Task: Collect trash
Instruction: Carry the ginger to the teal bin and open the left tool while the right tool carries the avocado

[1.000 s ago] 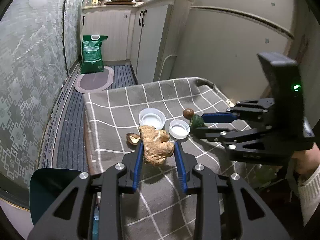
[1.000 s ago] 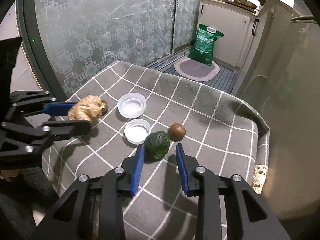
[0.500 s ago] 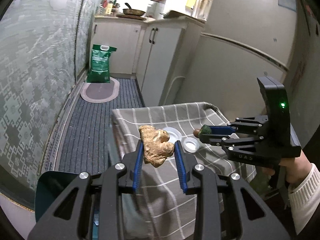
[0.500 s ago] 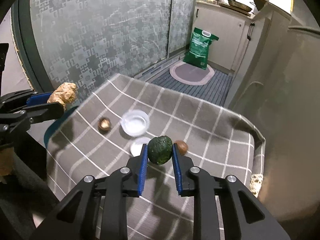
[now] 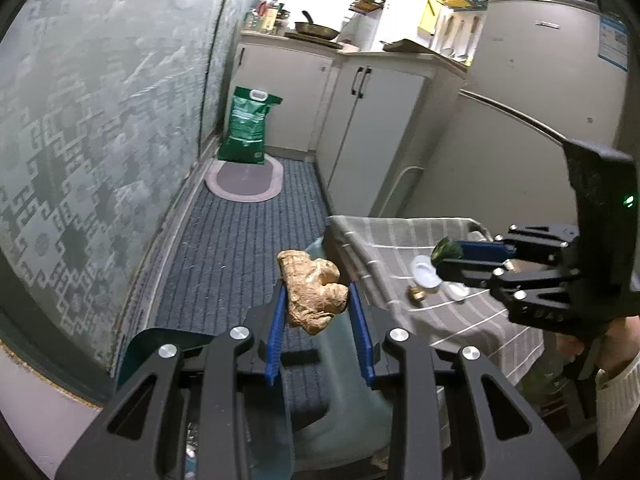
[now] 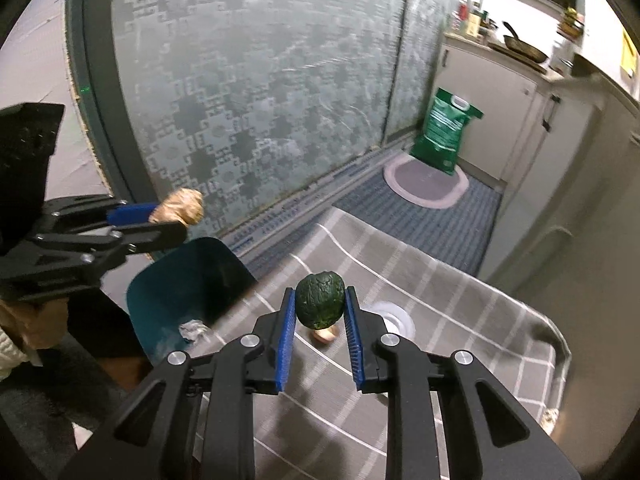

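Your left tongs [image 5: 318, 312] clamped on the ginger root [image 5: 314, 294], your right tongs [image 6: 320, 320] on the dark green avocado [image 6: 320, 300], both above the teal bin [image 6: 180, 284].

Ginger root [image 5: 314, 292]: knobbly, matt tan skin. Avocado [image 6: 320, 306]: dark green, pebbled, slight sheen. Left gripper [image 5: 318, 314] and right gripper [image 6: 319, 334]: matt black plastic, ribbed blue pads, shiny metal screws. Tablecloth [image 6: 460, 320]: woven grey checked cloth. Bin [image 6: 180, 280]: smooth teal plastic. Glass door [image 6: 248, 100]: frosted, patterned. Floor mat [image 5: 236, 240]: ribbed grey textile.
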A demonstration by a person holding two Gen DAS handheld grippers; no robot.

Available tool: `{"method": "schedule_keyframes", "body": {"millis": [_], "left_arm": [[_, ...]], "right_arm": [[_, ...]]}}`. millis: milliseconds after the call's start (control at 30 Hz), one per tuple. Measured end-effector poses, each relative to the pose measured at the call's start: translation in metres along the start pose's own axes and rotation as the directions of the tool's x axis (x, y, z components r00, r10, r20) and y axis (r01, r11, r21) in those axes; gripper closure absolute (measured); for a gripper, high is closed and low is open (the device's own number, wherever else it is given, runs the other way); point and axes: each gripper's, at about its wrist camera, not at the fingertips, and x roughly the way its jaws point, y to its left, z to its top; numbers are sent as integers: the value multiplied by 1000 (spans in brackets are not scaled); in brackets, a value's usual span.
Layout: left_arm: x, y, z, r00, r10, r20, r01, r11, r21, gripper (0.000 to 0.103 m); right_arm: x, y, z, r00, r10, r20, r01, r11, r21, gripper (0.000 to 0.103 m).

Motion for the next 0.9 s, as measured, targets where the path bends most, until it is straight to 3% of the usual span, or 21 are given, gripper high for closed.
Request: {"method": "schedule_keyframes", "body": {"millis": [367, 900], "left_arm": [[-2, 47, -22, 994, 87, -72, -89, 996, -23, 70], [17, 80, -66, 959, 145, -245, -150, 989, -2, 70]], "right_arm": [[16, 44, 31, 998, 66, 19, -65, 997, -43, 79], [51, 91, 53, 990, 137, -28, -139, 987, -77, 79]]}}
